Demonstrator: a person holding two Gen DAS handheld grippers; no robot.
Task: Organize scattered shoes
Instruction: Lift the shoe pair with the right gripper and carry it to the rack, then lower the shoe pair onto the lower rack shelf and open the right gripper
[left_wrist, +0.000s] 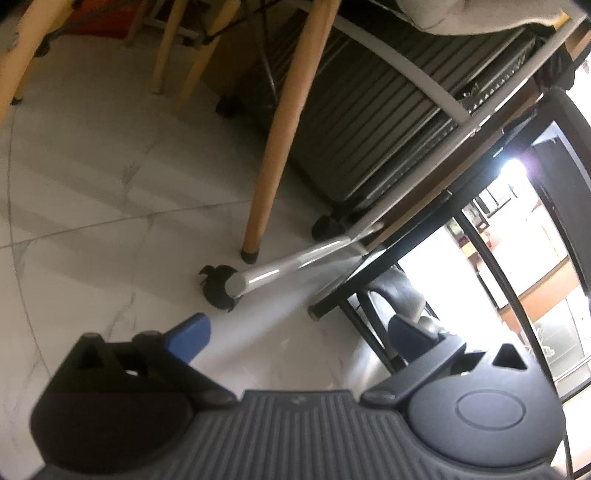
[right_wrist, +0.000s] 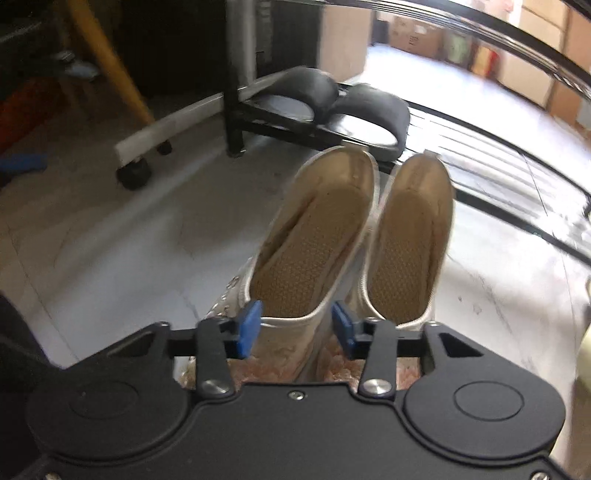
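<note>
Two cream slip-on shoes stand side by side on the pale floor in the right wrist view, tan insoles facing me. My right gripper (right_wrist: 297, 326) has its blue pads (right_wrist: 250, 325) pressed against both sides of the left cream shoe (right_wrist: 314, 229); the right cream shoe (right_wrist: 410, 236) sits just outside the right pad. A pair of black shoes (right_wrist: 306, 92) rests on a low black rack (right_wrist: 236, 110) beyond. My left gripper (left_wrist: 301, 332) hangs open over bare floor, nothing between its fingers. The left wrist view catches a black shoe (left_wrist: 399, 291) on that rack (left_wrist: 343, 295).
A wooden chair leg (left_wrist: 273, 147) and a white frame bar on a black caster (left_wrist: 218, 288) stand close ahead of the left gripper. A dark ribbed case (left_wrist: 369, 122) lies behind. A white bar on casters (right_wrist: 140, 147) and a yellow leg (right_wrist: 110, 59) are left of the rack.
</note>
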